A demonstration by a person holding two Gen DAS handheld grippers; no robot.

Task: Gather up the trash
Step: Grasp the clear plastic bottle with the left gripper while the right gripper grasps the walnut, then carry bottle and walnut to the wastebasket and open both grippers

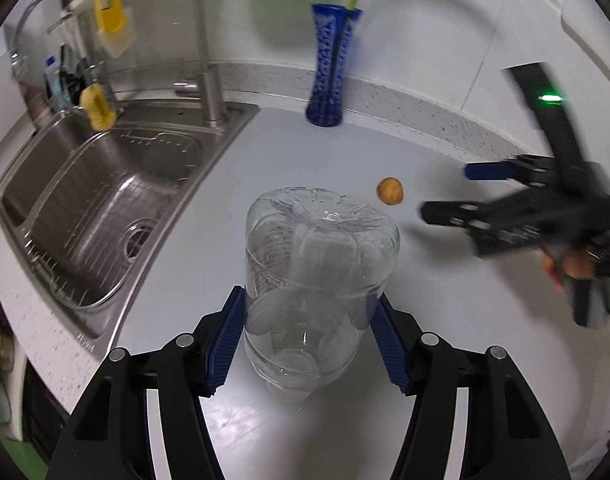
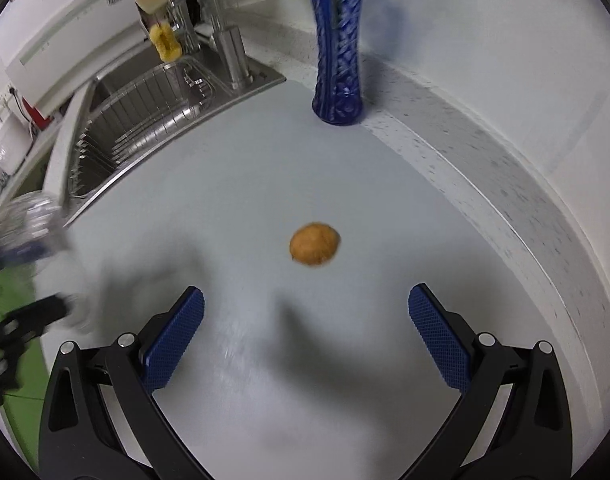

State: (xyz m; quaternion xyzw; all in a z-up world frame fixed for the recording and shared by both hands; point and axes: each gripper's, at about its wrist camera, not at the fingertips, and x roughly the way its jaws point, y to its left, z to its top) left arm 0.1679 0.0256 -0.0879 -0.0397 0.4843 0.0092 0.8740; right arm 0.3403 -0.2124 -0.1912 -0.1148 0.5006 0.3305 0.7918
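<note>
My left gripper [image 1: 307,320] is shut on a clear plastic bottle [image 1: 317,264], held base away from me above the grey counter [image 1: 345,148]; its blurred base also shows in the right wrist view [image 2: 29,220]. A small brown round piece of trash [image 1: 390,191] lies on the counter just beyond the bottle. In the right wrist view it [image 2: 315,243] sits ahead of my right gripper [image 2: 305,312], which is open and empty. The right gripper [image 1: 445,192] shows at the right of the left wrist view, pointing toward the brown piece.
A steel sink [image 1: 105,200] with a wire rack and tall faucet [image 1: 209,56] lies to the left. A blue patterned vase [image 1: 331,68] stands against the back wall; it also shows in the right wrist view [image 2: 337,40]. A yellow sponge [image 1: 98,108] hangs by the sink.
</note>
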